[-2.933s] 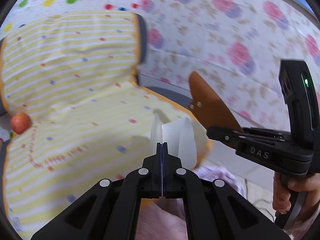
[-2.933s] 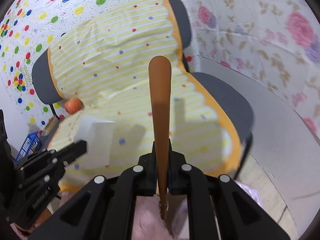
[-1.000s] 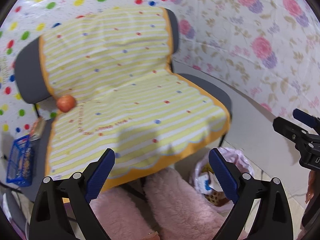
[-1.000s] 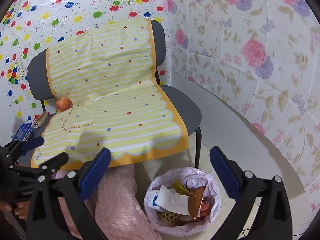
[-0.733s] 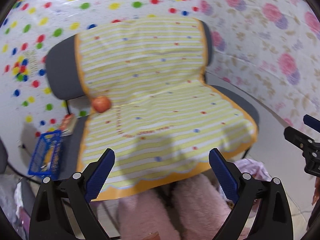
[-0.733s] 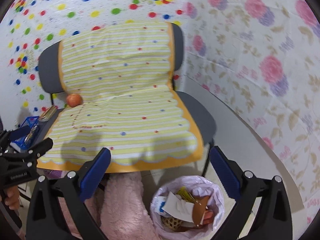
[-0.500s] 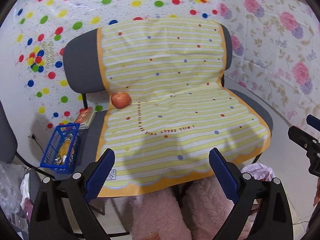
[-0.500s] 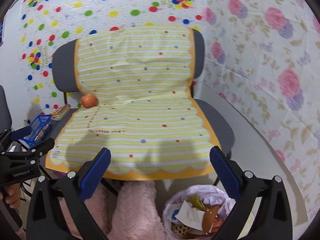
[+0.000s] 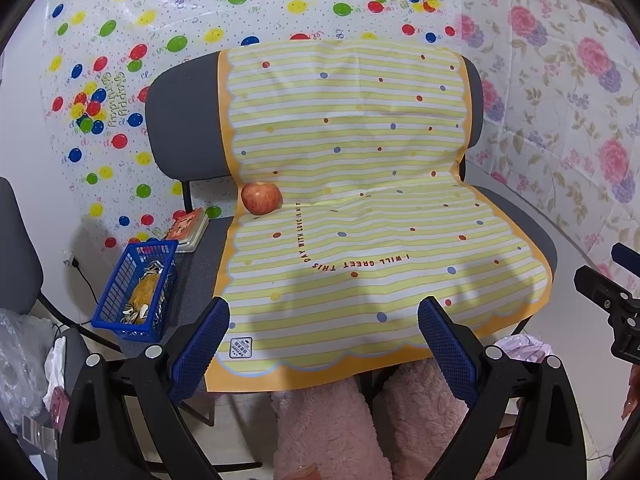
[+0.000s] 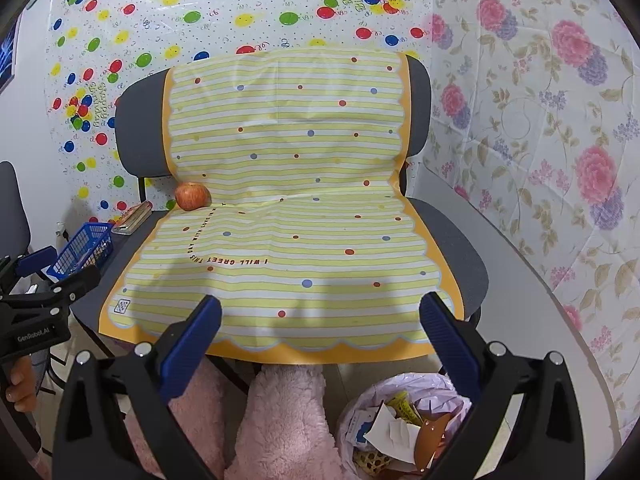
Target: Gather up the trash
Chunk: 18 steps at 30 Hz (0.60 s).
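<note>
Overhead, both grippers' fingers [image 9: 444, 338] gape empty above the "I WILL GREET THIS DAY" cloth [image 10: 288, 216].

The yellow cover [image 10: 288, 216] reads "I WILL GREET THIS DAY WITH LOVE"

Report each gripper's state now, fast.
Left gripper: open, holding nothing.
Right gripper: open, holding nothing.

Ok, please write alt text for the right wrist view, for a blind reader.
An open right gripper faces a grey chair draped with a yellow striped plastic sheet, where a red apple sits at the seat's back. A pink-lined trash bag of scraps stands below.
</note>
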Available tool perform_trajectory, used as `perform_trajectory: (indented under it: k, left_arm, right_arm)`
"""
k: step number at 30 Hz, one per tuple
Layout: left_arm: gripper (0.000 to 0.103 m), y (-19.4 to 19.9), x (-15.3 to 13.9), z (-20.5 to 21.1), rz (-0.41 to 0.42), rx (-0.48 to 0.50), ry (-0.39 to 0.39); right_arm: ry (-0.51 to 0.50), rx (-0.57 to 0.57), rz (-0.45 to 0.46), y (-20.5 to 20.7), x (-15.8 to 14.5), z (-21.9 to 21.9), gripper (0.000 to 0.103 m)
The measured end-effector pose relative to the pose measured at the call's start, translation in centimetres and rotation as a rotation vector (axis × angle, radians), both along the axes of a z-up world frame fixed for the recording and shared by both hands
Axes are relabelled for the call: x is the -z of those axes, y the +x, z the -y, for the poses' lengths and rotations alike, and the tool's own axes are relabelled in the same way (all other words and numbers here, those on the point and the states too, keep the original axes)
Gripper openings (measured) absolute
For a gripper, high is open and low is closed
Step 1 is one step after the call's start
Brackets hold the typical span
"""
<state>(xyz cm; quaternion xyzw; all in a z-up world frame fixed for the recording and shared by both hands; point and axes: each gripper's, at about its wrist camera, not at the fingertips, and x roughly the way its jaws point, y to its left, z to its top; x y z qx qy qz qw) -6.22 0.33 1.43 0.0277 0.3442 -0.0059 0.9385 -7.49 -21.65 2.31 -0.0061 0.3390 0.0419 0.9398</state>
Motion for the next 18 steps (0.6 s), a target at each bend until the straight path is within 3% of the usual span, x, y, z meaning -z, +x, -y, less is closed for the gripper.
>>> perform_trajectory:
  k: [18]
  left_arm:
    - [0.094,0.11,0.17,0.03,-0.005,0.0,0.0]
  right_arm:
    - [0.01,0.001,-0.009,0.25,0.37,-0.27,0.097]
